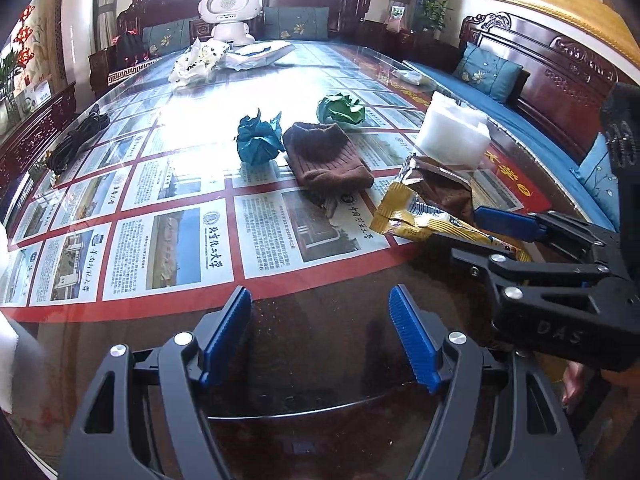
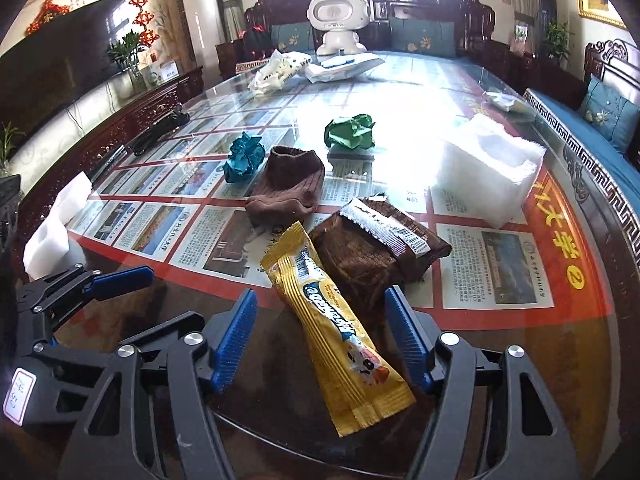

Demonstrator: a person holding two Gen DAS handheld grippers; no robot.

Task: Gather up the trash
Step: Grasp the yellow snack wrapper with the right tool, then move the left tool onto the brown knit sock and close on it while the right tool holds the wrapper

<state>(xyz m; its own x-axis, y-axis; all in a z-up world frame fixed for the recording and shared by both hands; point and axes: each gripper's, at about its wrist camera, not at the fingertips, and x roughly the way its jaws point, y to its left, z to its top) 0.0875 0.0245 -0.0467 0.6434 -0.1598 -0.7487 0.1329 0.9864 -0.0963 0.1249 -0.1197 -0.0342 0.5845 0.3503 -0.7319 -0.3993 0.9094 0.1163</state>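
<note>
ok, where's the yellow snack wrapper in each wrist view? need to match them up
Left wrist: yellow snack wrapper lies right of centre, its near end hidden behind the right gripper.
Right wrist: it lies lower centre, running diagonally between the open fingers; the pads do not press it.
Shared landmark: the brown sock, just beyond the wrapper in both views.

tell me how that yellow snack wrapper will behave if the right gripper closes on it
The yellow wrapper looks flat and thin, so it will probably flop and bend rather than stay stiff. Its glossy film on the glass table may slide. The right gripper straddles it with pads apart; it likely crumples when squeezed.
</note>
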